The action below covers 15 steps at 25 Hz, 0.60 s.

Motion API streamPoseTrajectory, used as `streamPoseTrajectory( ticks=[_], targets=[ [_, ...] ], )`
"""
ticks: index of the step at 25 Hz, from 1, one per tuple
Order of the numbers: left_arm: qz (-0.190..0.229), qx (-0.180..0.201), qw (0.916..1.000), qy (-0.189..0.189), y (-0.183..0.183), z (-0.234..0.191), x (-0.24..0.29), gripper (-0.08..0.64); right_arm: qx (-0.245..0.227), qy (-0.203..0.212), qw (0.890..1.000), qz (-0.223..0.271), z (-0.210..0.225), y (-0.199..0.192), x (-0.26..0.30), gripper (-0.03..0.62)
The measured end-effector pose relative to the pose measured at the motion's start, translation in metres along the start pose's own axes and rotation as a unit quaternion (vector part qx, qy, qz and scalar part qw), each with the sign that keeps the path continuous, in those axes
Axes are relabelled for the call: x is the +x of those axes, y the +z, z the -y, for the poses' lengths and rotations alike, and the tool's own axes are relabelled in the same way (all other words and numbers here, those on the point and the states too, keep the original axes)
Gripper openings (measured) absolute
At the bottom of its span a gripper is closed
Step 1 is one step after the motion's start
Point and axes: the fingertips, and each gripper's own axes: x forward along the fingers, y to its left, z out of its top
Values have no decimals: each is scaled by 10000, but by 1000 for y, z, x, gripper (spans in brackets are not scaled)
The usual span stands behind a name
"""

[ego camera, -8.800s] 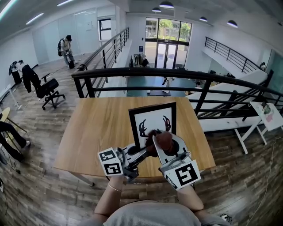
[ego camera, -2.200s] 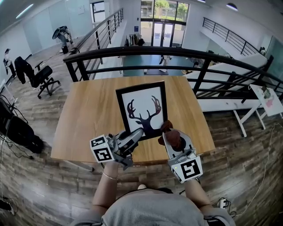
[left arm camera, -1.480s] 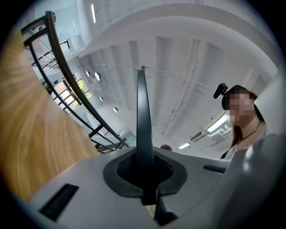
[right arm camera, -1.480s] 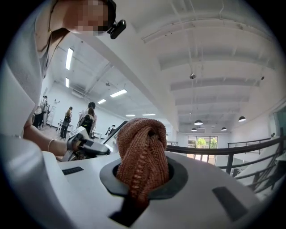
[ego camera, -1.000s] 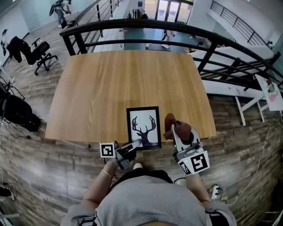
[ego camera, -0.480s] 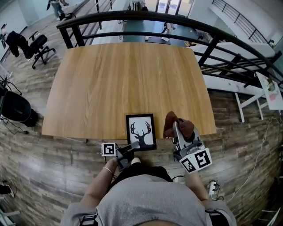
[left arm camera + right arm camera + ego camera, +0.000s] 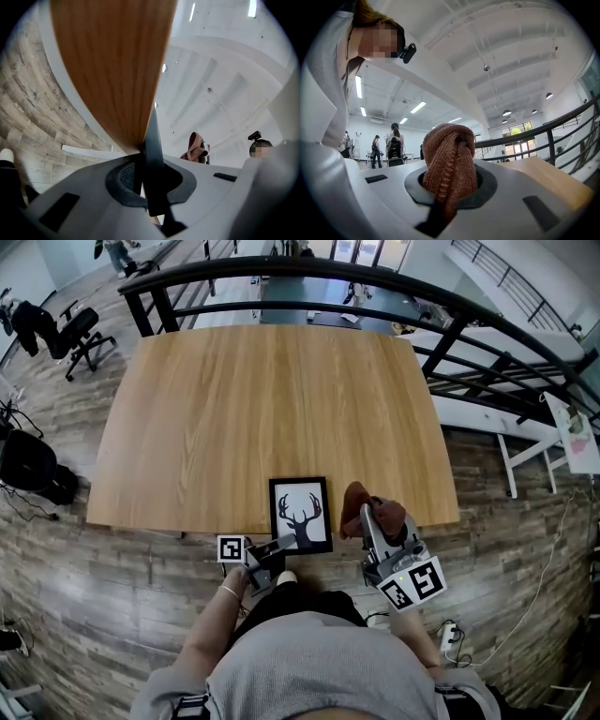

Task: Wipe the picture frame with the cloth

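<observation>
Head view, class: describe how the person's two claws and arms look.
Both the left claw and right claw are pale grey plastic, each carrying a white cube with black square markers. The person wears a grey top and a thin left-wrist bracelet.

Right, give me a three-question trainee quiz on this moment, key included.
1. True or false: the left hand-held gripper is clamped on the picture frame.
2. The right hand-held gripper holds: A) a sponge, B) a brown knitted cloth, C) nothing.
3. Name the animal printed in the frame.

Key: 1 true; 2 B; 3 a deer with antlers.
</observation>
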Motion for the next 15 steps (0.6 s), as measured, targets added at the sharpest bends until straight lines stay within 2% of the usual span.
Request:
streamPoseTrajectory(
  ticks=[7,8,9,10,11,15],
  targets=[
    [-55,321,9991,253,-3,2,1,22,-18,69,9999,-99,-10,-3,1,46],
    [-77,331,9991,264,-4,2,1,42,-28,88,9999,-94,-12,-2,1,46],
    [-134,386,9989,231,-5,4,1,106,-39,107,9999,-85,-14,-1,1,46],
    [-208,472,9985,198,-7,7,0,213,-54,122,9999,-76,-16,0,1,46],
    [-268,548,9979,198,-9,9,-1,251,-70,129,9999,-70,-17,1,1,46],
    [-212,696,9971,222,-7,17,-12,261,-73,99,9999,-62,-20,1,-2,46]
  ],
)
